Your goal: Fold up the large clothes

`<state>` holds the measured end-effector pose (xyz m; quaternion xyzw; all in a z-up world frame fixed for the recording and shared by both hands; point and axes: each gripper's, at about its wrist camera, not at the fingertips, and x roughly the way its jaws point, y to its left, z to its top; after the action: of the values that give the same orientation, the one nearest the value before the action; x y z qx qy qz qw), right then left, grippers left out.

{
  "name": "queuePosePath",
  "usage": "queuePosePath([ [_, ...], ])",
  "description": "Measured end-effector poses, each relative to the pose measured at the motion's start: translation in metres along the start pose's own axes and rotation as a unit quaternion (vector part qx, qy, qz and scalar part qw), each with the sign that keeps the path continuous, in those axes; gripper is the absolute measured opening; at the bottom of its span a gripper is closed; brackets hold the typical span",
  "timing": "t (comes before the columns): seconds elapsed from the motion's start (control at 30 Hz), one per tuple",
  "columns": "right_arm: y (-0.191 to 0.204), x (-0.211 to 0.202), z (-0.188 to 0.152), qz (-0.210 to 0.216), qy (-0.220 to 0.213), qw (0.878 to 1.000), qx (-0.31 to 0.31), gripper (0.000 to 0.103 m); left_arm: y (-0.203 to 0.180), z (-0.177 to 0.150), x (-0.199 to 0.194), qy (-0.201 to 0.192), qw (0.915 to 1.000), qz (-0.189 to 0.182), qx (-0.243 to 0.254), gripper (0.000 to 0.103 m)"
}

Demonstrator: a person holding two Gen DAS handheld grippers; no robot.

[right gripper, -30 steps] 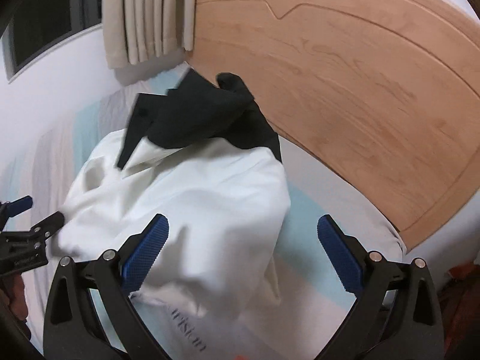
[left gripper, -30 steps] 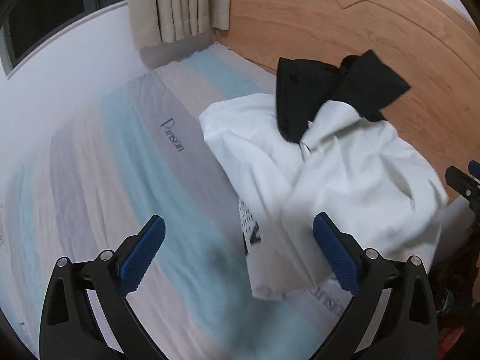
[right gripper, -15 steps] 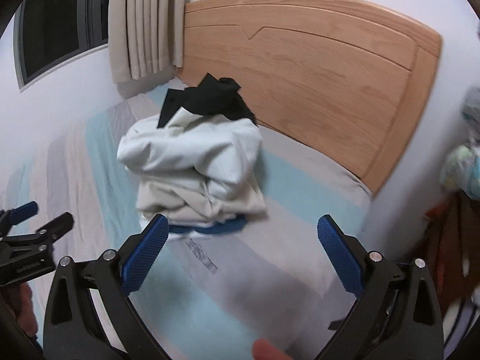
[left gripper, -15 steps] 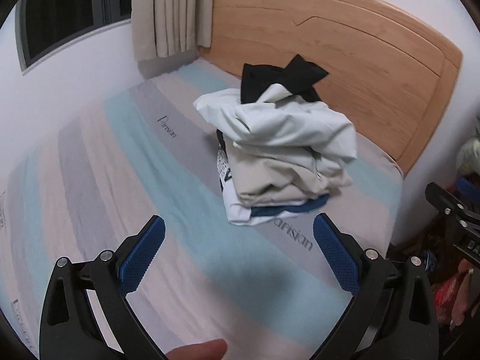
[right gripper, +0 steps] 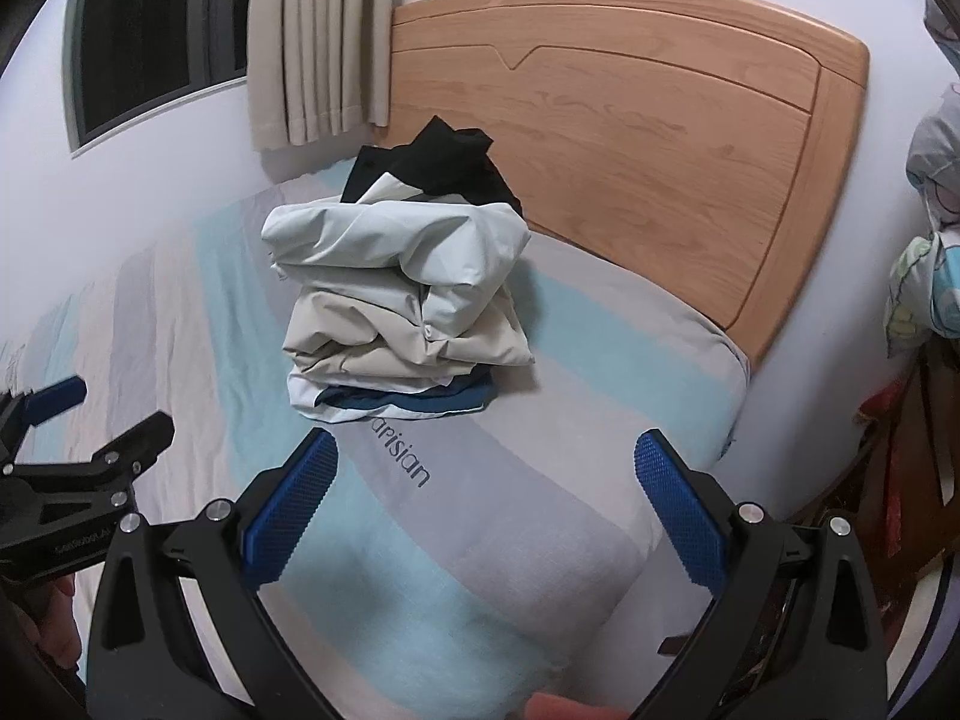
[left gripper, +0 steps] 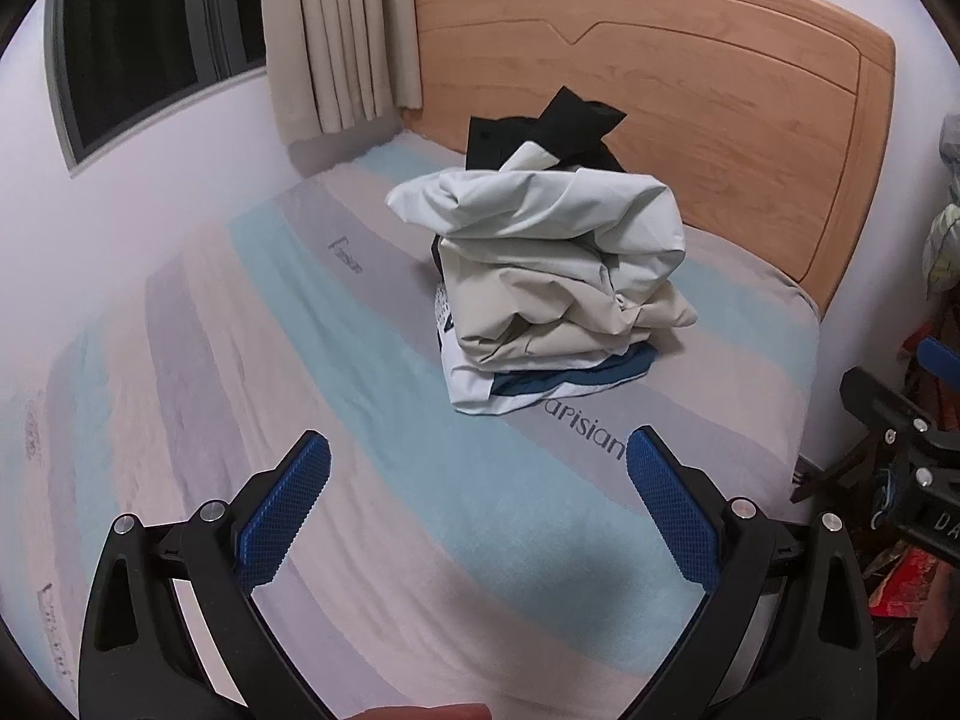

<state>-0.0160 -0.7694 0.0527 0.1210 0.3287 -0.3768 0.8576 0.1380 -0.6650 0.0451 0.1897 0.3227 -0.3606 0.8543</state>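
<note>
Both hand-held grippers, left (left gripper: pixel 477 504) and right (right gripper: pixel 486 501), gape empty, well short of the clothes pile (left gripper: pixel 558 276).

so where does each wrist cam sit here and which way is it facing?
Left wrist: sits behind the open left gripper, facing the headboard across the striped bed; a fingertip shows at bottom, right gripper at right edge.
Right wrist: sits behind the open right gripper, facing the same way from further right; left gripper at left edge.
Shared: clothes pile, headboard, curtain, window.
</note>
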Motion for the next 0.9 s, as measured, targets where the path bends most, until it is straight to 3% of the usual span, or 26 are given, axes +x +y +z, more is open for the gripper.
queuePosePath([
  [0.9,0.004,0.003,0.004,-0.002,0.003,1.000,0.001,0.096,0.005,-0.009,-0.002,-0.002,0.9999,-0.002,-0.010,0.097],
])
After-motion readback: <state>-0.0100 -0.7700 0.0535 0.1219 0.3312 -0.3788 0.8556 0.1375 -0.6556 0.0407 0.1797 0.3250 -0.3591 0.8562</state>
